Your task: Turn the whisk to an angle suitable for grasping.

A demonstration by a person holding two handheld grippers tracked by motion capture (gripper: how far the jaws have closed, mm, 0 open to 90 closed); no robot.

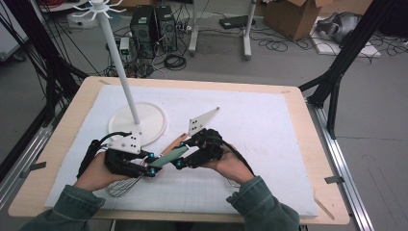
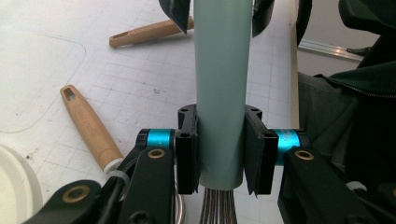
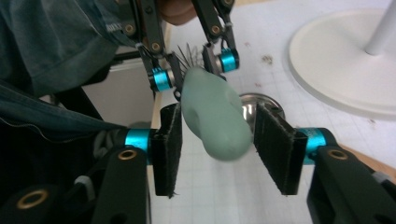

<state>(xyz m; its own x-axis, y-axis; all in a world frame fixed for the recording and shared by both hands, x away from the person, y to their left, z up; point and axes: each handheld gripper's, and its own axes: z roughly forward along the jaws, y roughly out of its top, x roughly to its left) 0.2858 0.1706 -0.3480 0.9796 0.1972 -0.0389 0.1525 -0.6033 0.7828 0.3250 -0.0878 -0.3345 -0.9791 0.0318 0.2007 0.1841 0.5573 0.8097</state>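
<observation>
Whisk (image 2: 220, 88) held off the table, handle clamped near the wires by left gripper (image 2: 219, 154). Right gripper (image 3: 219, 149) fingers spread around handle end; should be centred before closing.

Camera placement: three views

The high view looks forward and down over the whole table (image 1: 308, 144). Each gripper view sits close behind its own jaws, the two facing one another along the pale green whisk handle (image 2: 220, 88), which all three views share
</observation>
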